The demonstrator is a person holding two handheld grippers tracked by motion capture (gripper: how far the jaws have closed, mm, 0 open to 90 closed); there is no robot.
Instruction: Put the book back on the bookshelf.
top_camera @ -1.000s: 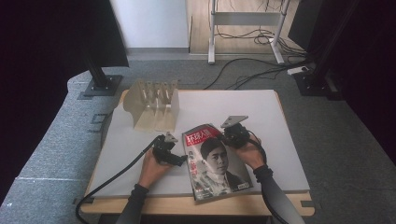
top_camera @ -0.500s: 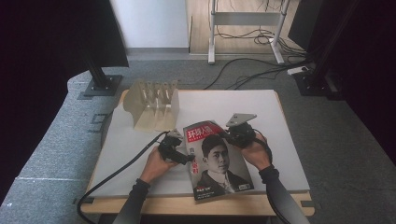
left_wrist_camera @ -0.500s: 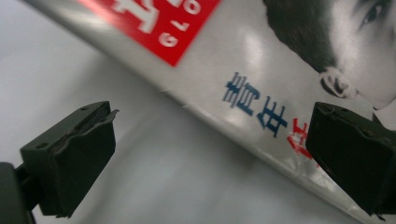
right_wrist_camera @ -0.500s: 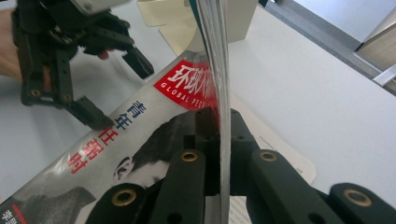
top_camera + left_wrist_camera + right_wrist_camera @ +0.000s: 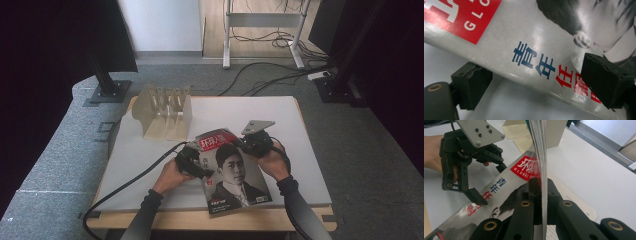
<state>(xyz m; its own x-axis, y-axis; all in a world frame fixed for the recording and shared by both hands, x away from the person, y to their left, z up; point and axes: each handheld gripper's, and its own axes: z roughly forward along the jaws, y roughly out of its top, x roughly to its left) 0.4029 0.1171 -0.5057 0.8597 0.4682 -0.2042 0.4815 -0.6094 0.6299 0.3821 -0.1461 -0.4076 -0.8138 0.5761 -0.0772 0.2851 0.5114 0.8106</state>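
Magazine cover (image 5: 235, 175): a red title block, blue and red characters, a grey portrait being shown.
Rack (image 5: 165, 112): being shown in beige.

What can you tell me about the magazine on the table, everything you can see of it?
The magazine is glossy and thin, with a red masthead block carrying white characters, a black-and-white portrait, and blue and red characters along its left edge. It lies near the table's front edge, turned slightly askew. The right gripper is shut on the cover's right edge, lifting it so it curls upward. The left gripper straddles the spine side, jaws apart and just closing, one under the edge, one over the cover.
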